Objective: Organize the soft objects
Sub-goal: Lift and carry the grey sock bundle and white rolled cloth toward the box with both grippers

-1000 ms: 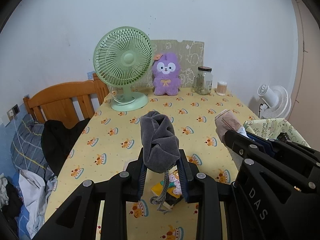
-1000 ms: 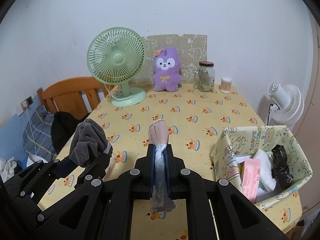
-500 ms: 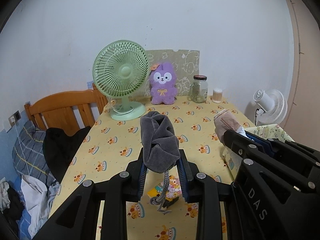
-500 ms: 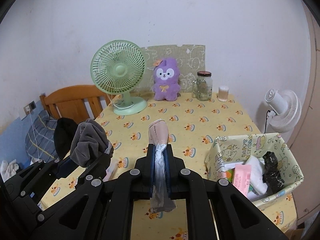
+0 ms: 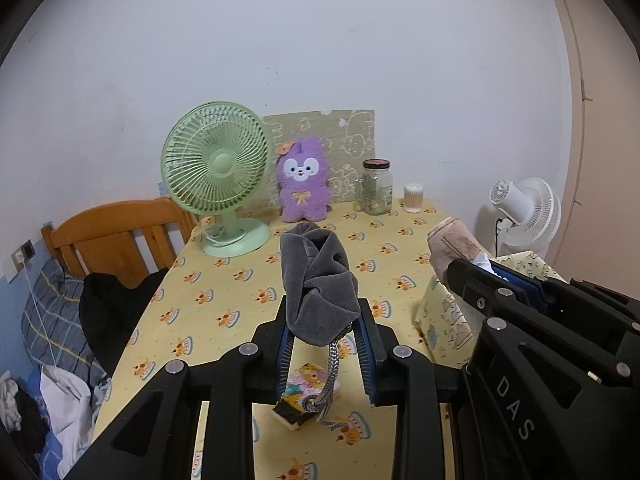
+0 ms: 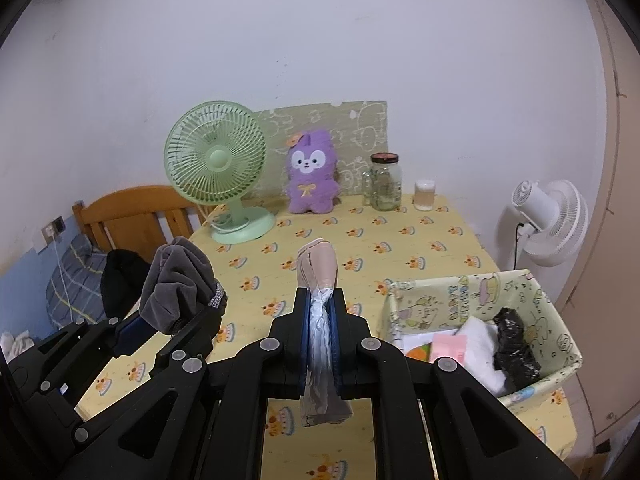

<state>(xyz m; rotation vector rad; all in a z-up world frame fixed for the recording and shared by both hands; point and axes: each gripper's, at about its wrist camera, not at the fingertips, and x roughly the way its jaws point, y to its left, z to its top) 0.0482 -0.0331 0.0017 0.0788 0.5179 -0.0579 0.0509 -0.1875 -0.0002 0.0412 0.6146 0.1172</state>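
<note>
- The left claw (image 5: 323, 344) is gripping a bunched grey cloth (image 5: 316, 284), holding it up above the tabletop (image 5: 224, 280).
- The right claw (image 6: 321, 340) is clamping a beige stocking (image 6: 318, 268), its length running along the fingers.
- The patterned basket (image 6: 440, 292) is sitting low to the right, nearer the right claw, so that piece probably goes in first.

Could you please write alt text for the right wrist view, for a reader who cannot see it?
The right gripper is shut on a beige rolled stocking above a yellow-clothed table, beside a patterned storage box. At left, the left gripper holds a grey velvet cloth.
</note>
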